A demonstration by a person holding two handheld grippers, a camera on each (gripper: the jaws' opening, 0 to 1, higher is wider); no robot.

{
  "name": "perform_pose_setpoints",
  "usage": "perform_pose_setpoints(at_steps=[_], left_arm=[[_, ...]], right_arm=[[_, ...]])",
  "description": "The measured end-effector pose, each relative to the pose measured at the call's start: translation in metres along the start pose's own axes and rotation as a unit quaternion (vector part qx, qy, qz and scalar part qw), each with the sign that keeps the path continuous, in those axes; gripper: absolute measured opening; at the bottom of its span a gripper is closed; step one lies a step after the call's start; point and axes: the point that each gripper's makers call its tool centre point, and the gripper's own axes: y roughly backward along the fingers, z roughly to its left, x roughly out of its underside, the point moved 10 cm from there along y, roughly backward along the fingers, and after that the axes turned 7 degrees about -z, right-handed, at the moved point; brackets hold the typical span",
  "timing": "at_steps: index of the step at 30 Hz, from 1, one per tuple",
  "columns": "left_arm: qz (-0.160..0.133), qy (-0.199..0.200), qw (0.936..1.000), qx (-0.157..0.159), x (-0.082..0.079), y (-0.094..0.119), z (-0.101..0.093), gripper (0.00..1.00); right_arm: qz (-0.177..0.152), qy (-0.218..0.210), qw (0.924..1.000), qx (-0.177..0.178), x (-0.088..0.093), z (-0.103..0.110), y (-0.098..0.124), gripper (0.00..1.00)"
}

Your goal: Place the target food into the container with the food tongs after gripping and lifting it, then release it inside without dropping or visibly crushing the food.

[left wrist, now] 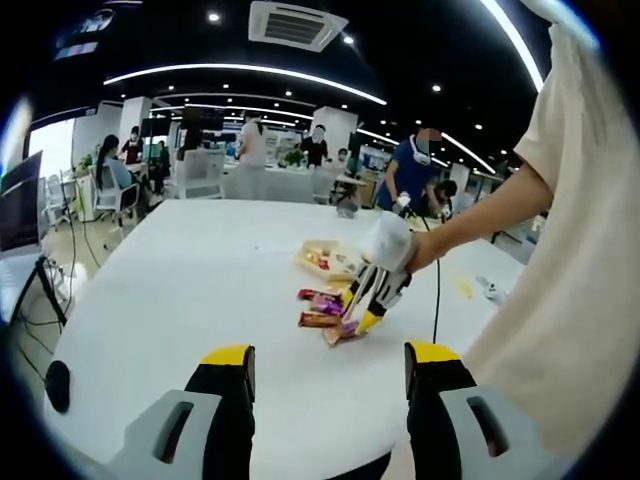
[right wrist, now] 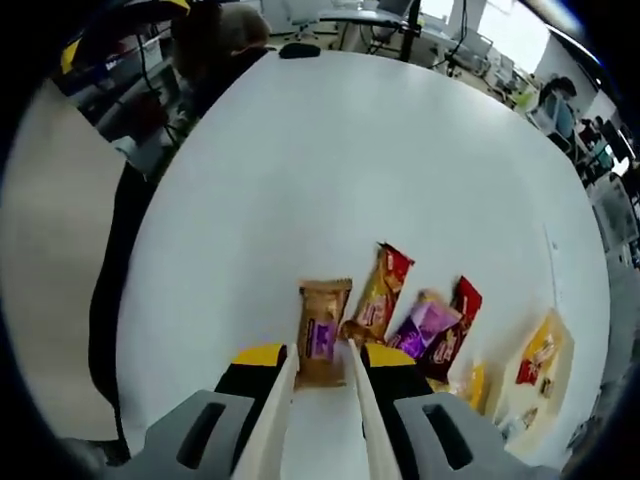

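Right gripper (right wrist: 322,368) clamps a pair of cream food tongs (right wrist: 318,420) between its jaws, and the tong tips straddle a brown wrapped snack with a purple label (right wrist: 322,345) that lies flat on the white table (right wrist: 330,170). Whether the tips already pinch the packet or only bracket it, I cannot tell. In the left gripper view that same gripper (left wrist: 372,305) reaches down to the cluster of packets (left wrist: 325,310), a gloved hand (left wrist: 390,243) driving it. Just beside the brown snack lie an orange-and-red packet (right wrist: 380,292), a purple one (right wrist: 425,322) and a dark red one (right wrist: 455,325). The shallow container (left wrist: 325,257) sits near, just beyond the cluster, with a few packets inside. Left gripper (left wrist: 330,365) hovers over bare table with its jaws spread, holding nothing. By my reading the task is at the grasp: lifting, carrying to the container and releasing all remain.
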Motion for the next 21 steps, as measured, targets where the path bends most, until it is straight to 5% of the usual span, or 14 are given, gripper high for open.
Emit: perform_pose_setpoints(at_steps=[21], left_arm=[[0.002, 0.002, 1.0, -0.002, 0.001, 0.006, 0.004, 0.6]], right_arm=[[-0.002, -0.025, 0.9997, 0.005, 0.002, 0.006, -0.01, 0.29]])
